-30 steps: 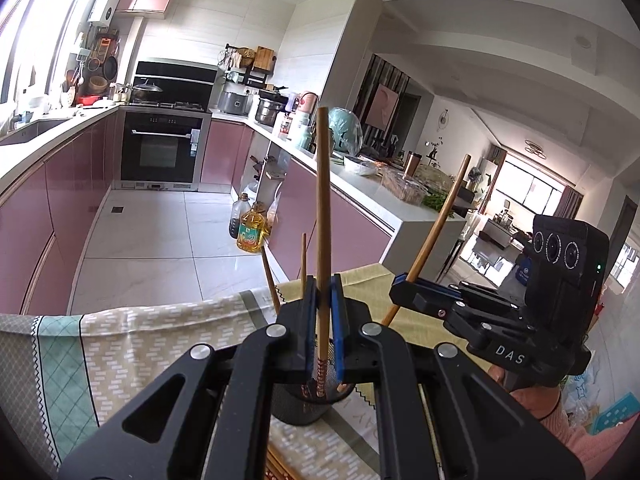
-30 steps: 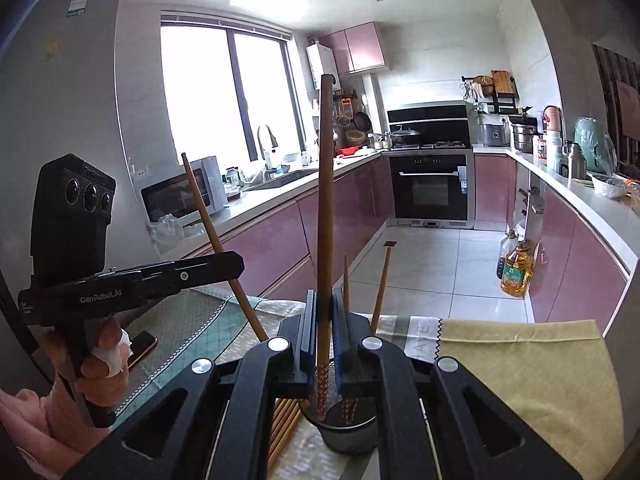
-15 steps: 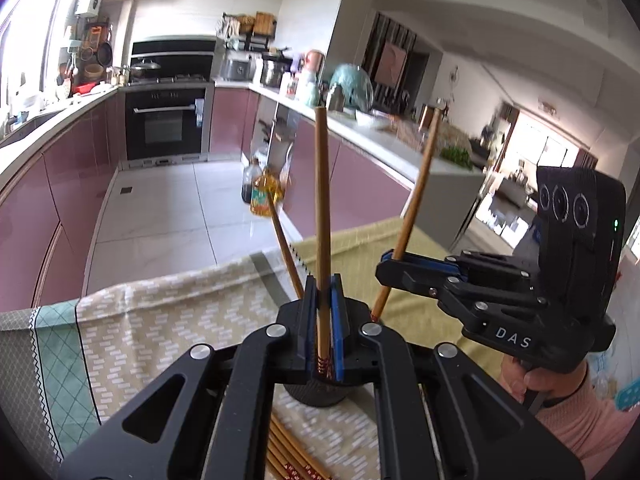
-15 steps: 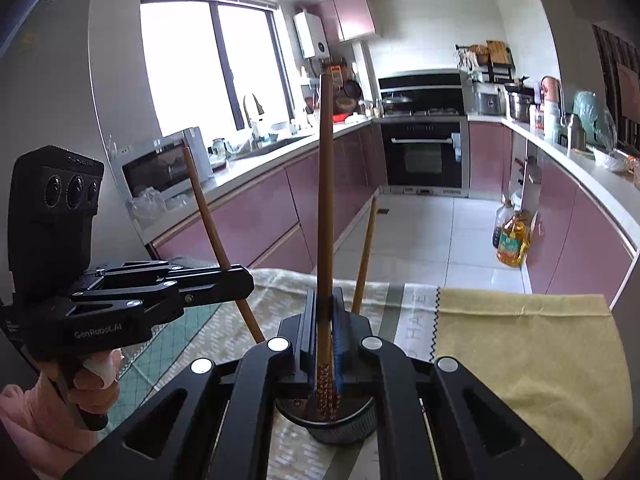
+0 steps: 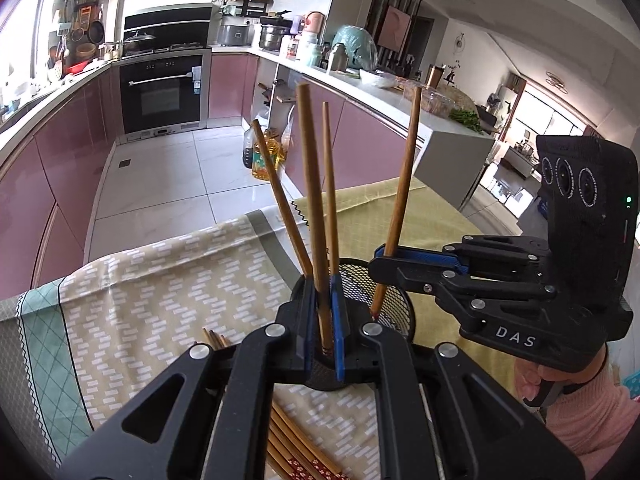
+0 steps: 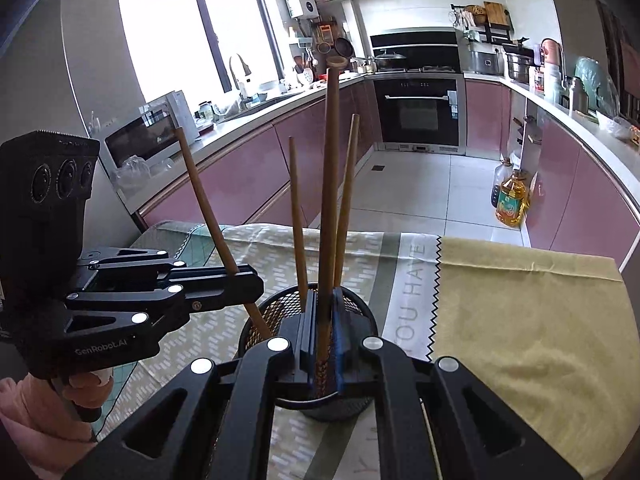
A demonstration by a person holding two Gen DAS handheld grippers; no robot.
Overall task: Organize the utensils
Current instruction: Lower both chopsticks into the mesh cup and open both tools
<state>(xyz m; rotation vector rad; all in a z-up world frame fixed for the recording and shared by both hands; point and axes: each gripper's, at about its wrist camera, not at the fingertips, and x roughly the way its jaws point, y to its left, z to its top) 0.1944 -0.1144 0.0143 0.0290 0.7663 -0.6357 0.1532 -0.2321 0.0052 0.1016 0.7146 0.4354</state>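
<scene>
A black mesh holder [image 5: 390, 294] stands on the table with two wooden chopsticks [image 5: 276, 184] leaning in it. My left gripper [image 5: 322, 312] is shut on an upright chopstick [image 5: 314, 200] just above the holder's near rim. My right gripper [image 5: 384, 264] comes in from the right, shut on another chopstick [image 5: 402, 200] whose lower tip dips into the holder's mouth. In the right wrist view, my right gripper [image 6: 322, 332] clamps its chopstick [image 6: 330, 200] over the holder [image 6: 262, 316]. There my left gripper [image 6: 248, 280] holds its slanted chopstick [image 6: 204, 200], tip inside the rim.
Several loose chopsticks [image 5: 296, 452] lie on the patterned cloth [image 5: 160, 288] near me. A yellow cloth [image 6: 520, 312] covers the table's right part. Beyond the table edge are the tiled floor, an oil bottle [image 6: 510, 200] and pink cabinets [image 5: 60, 152].
Both grippers have sunk and tipped downward with their chopsticks. The holder, earlier hidden under the fingers, now shows, with the chopsticks' lower ends at its mouth.
</scene>
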